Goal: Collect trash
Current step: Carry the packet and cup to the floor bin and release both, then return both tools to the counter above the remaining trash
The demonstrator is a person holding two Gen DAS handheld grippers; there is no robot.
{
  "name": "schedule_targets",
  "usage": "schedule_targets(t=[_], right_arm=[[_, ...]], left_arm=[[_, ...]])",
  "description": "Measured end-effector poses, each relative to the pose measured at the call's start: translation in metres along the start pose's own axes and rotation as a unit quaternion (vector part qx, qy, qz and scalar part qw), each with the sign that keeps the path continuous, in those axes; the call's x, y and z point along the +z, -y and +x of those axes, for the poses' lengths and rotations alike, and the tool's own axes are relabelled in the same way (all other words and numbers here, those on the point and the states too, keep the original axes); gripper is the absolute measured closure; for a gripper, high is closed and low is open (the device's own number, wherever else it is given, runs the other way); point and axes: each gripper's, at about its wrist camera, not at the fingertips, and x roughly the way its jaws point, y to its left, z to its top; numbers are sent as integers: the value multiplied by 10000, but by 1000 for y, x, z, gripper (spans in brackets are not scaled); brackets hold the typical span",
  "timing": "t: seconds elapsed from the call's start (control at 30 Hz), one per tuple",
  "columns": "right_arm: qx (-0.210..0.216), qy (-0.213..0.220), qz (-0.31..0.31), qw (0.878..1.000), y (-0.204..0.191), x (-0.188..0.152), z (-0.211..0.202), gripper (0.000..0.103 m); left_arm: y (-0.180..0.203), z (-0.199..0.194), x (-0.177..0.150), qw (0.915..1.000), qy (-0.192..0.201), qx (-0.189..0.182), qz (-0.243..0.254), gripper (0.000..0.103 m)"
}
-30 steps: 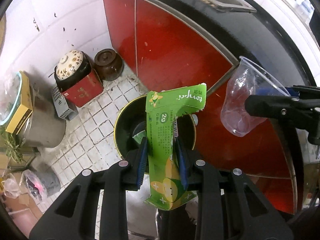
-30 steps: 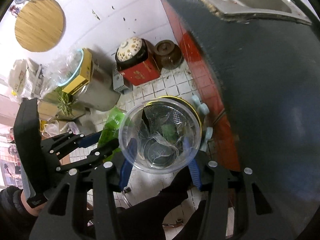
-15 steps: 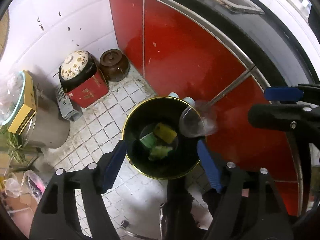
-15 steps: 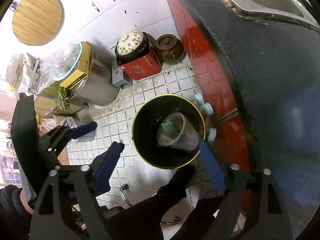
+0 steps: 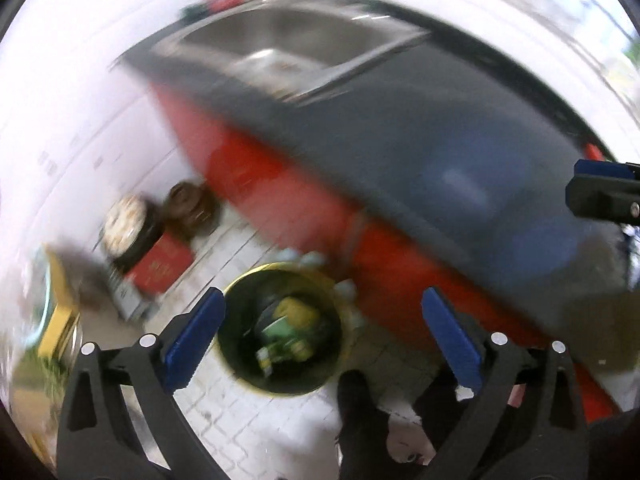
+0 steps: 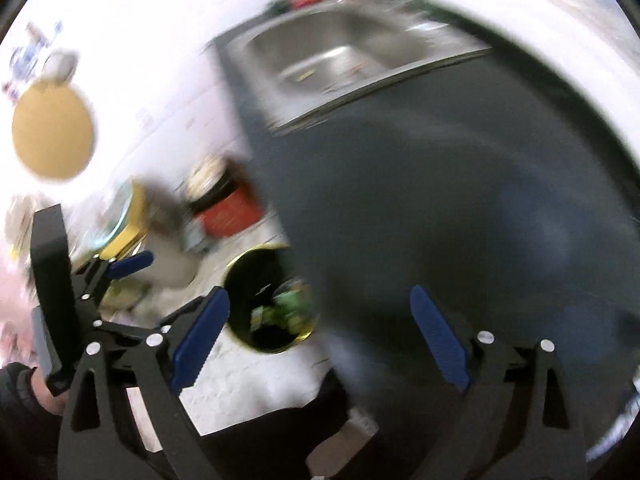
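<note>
Jaws opening on both, nothing between; left gripper [image 5: 320, 330] blue pads wide, bin [image 5: 280, 330] with green and yellow trash [image 5: 290, 332] below and ahead; right gripper [image 6: 320, 330] likewise empty, same bin [image 6: 268, 300] below-left; best to lift clear of the bin rim, then swing toward the dark countertop [image 6: 440, 220] for more litter; both angled steeply down.

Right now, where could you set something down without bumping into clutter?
The dark countertop right of the sink looks bare, though blurred. The tiled floor in front of the bin is clear too. It is crowded by the white wall: a red box, a brown pot and a yellow box.
</note>
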Motion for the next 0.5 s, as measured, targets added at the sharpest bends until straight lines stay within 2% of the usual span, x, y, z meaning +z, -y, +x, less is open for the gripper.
schedule_targets(t=[0.1, 0.2, 0.3, 0.5], right_arm=[[-434, 380, 510, 9970, 56, -17, -46, 14], [-942, 769, 1115, 9863, 116, -45, -98, 14], [-1408, 1095, 1763, 9680, 174, -86, -150, 14], [-1883, 1449, 2922, 9264, 257, -167, -221, 14]], left_arm=[[63, -7, 29, 9972, 129, -455, 579, 7], [133, -14, 54, 9886, 257, -890, 1190, 7], [202, -23, 69, 9754, 397, -1308, 1730, 7], [323, -43, 69, 9426, 604, -1925, 2661, 7]])
